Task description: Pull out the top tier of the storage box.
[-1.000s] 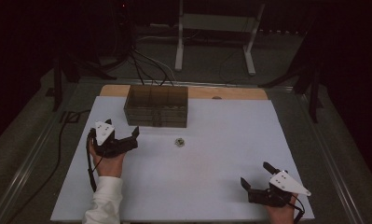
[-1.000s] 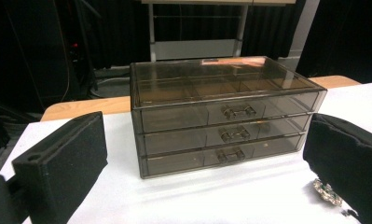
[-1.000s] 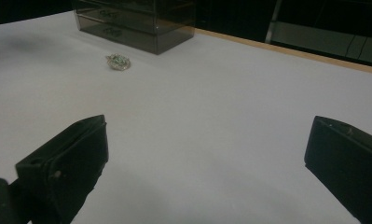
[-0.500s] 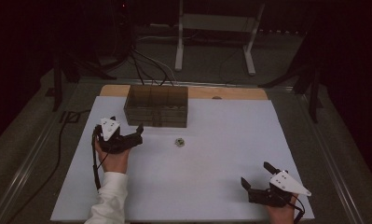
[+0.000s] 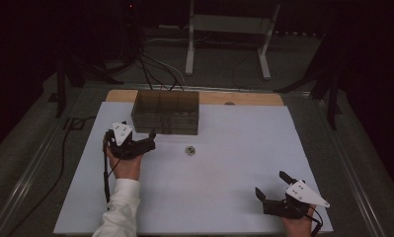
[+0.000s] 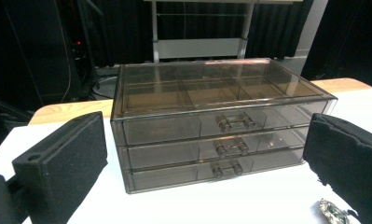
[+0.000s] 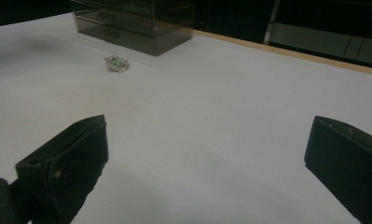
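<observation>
Two open, empty sets of fingers: left gripper (image 5: 146,142) faces the drawer box (image 6: 221,121) at twelve o'clock, approaching; next, pinch a handle (image 6: 236,122); right gripper (image 5: 273,188) waits.

A smoky transparent plastic three-drawer box (image 5: 166,112) stands at the far left-centre of the white tabletop (image 5: 234,148). A small crumpled metallic trinket (image 5: 189,150) lies just near of the box, toward its right end. The left tool (image 5: 147,142) sits left of the trinket, close before the box. The right tool (image 5: 272,190) lies at the near right corner, well apart from both.
</observation>
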A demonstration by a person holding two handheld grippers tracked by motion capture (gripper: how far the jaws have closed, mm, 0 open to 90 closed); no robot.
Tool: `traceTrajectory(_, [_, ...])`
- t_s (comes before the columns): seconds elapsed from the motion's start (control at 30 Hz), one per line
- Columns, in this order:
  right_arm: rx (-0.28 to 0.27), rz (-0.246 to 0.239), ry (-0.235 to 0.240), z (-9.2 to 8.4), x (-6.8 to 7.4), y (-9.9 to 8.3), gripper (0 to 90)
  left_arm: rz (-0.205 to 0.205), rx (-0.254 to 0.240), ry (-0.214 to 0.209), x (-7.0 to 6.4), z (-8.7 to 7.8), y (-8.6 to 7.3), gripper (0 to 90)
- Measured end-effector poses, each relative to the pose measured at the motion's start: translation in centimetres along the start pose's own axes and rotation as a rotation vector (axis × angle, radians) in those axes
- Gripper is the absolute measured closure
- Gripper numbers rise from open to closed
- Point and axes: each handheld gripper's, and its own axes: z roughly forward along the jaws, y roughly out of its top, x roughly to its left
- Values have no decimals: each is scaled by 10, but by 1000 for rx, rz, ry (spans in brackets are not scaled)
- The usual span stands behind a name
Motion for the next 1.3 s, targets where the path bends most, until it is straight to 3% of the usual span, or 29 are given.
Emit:
traceTrajectory(0.67, [-3,-1,0,0,0,0,0,-16,-8,17,-1,16,3,6])
traceTrajectory(1.3, [-1,-1,3,2,0,0,0,-4,11,50,-3,31,3,6])
